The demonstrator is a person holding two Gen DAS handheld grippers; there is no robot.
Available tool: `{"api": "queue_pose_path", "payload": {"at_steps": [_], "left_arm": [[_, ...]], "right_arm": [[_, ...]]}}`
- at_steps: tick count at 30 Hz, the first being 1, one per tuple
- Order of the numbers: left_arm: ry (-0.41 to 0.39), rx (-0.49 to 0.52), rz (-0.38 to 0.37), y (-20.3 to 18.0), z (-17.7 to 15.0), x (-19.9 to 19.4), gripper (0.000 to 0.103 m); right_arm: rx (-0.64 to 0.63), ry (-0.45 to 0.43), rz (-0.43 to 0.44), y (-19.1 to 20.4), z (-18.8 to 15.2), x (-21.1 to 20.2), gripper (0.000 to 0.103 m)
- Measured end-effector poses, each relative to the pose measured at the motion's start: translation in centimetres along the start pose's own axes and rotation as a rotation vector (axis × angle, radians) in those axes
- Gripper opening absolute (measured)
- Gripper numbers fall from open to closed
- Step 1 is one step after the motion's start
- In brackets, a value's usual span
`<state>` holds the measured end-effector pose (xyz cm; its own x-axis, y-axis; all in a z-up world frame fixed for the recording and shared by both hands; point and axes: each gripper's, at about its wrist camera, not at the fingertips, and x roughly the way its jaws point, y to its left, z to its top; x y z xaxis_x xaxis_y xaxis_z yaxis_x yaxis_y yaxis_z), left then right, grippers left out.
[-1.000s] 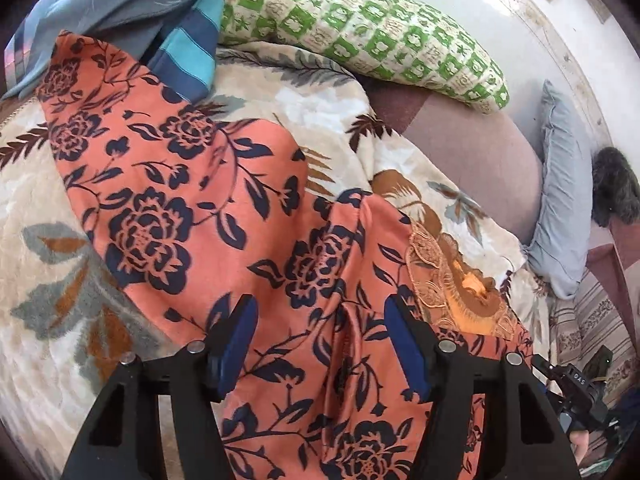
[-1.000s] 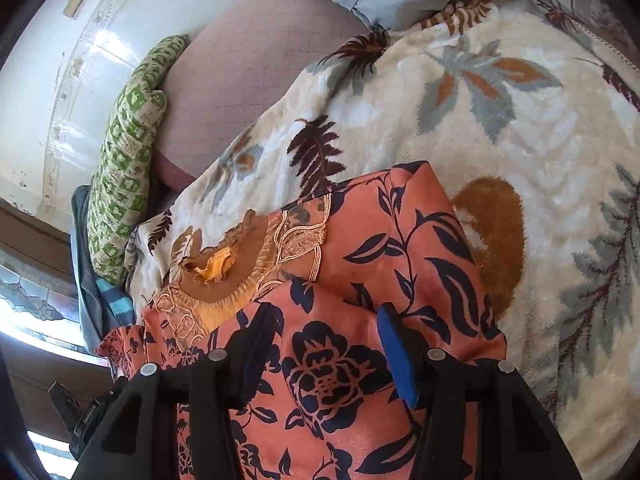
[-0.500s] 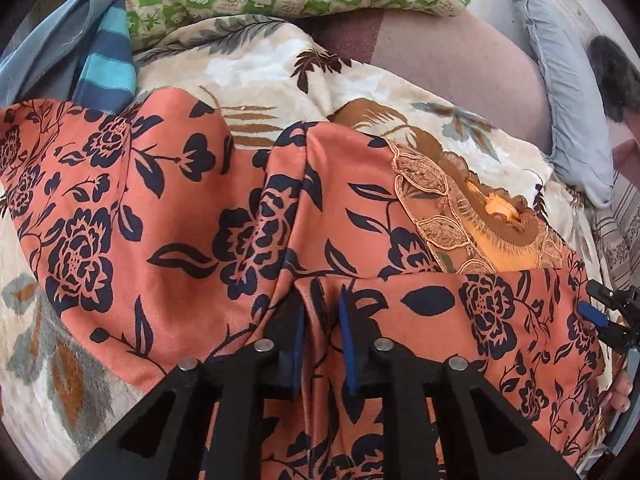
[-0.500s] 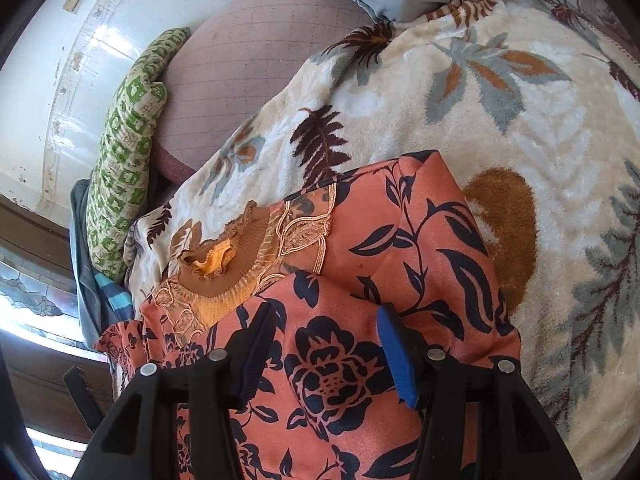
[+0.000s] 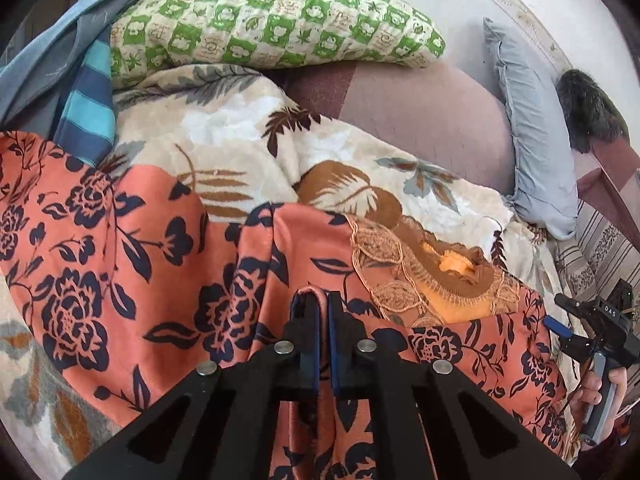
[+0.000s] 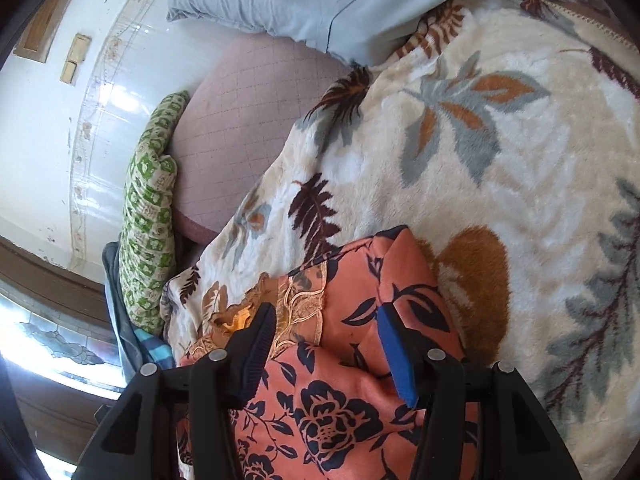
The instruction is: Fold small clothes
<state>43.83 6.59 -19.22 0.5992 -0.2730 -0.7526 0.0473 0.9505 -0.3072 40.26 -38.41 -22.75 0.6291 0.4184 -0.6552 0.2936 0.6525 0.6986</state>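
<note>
Left claw (image 5: pixel 323 308) clamped on orange floral cotton garment (image 5: pixel 120 260), right claw (image 6: pixel 326 344) apart above it; thin pinch probably risks slipping, spoiling fold.

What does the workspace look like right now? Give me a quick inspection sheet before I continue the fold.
Surface: cream leaf-print blanket spread over the bed.
Job's things: orange floral dress lying on the blanket, lace neckline facing up, one side already turned over.
Clutter: green checked pillow, grey-blue pillow, striped blue cloth, a dark furry thing at the far edge.
Grippers: left gripper shut on a raised fold of the dress; right gripper open, fingers on either side of the folded dress edge.
Cables: nothing seen.
Surroundings: pink mattress, pale tiled wall, window at the lower left of the right wrist view.
</note>
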Motion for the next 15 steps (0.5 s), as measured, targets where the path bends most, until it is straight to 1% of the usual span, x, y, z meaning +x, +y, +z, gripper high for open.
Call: {"api": "queue_pose_path", "payload": {"at_steps": [2,3,4,5,6,7,8,9,10,11,12,13,14,15], "left_arm": [[-0.031,0.014,0.031,0.1,0.3,-0.4,0.003],[-0.040,0.019,0.043,0.1,0.4,-0.6,0.003],[-0.042,0.018,0.052,0.3,0.4,-0.5,0.003],[-0.041,0.015,0.065,0.4,0.4,-0.4,0.003],[-0.039,0.013,0.082,0.6,0.4,-0.2,0.003],[-0.038,0.011,0.099,0.7,0.4,0.0,0.003],[-0.040,0.009,0.111,0.9,0.2,0.0,0.003],[-0.041,0.006,0.121,1.0,0.2,0.1,0.003],[-0.039,0.005,0.128,1.1,0.1,0.2,0.003],[-0.038,0.010,0.138,1.2,0.0,0.3,0.003],[-0.037,0.018,0.150,1.1,-0.1,0.3,0.003],[-0.039,0.018,0.163,1.2,-0.1,0.4,0.003],[-0.043,0.012,0.164,1.3,-0.1,0.3,0.003],[-0.048,0.003,0.158,1.4,-0.1,0.2,0.003]], "right_arm": [[-0.038,0.036,-0.026,0.8,-0.2,1.3,0.058],[-0.060,0.062,-0.069,1.1,-0.3,2.1,0.059],[-0.083,0.068,-0.143,1.1,-0.5,2.7,0.060],[-0.105,0.049,-0.207,1.0,-0.5,3.0,0.060],[-0.130,0.018,-0.229,0.9,-0.5,3.0,0.059],[-0.150,-0.014,-0.234,0.7,-0.3,2.8,0.056],[-0.164,-0.050,-0.266,0.7,-0.1,2.6,0.054],[-0.185,-0.093,-0.336,0.7,0.1,2.3,0.054],[-0.205,-0.124,-0.393,0.5,0.4,2.1,0.051],[-0.197,-0.134,-0.442,0.0,0.5,2.1,0.051],[-0.145,-0.114,-0.439,-0.8,0.8,2.0,0.051],[-0.080,-0.106,-0.395,-1.5,0.9,1.4,0.051],[-0.062,-0.127,-0.359,-1.2,1.0,0.4,0.051],[-0.105,-0.162,-0.330,0.1,0.8,-0.6,0.051]]}}
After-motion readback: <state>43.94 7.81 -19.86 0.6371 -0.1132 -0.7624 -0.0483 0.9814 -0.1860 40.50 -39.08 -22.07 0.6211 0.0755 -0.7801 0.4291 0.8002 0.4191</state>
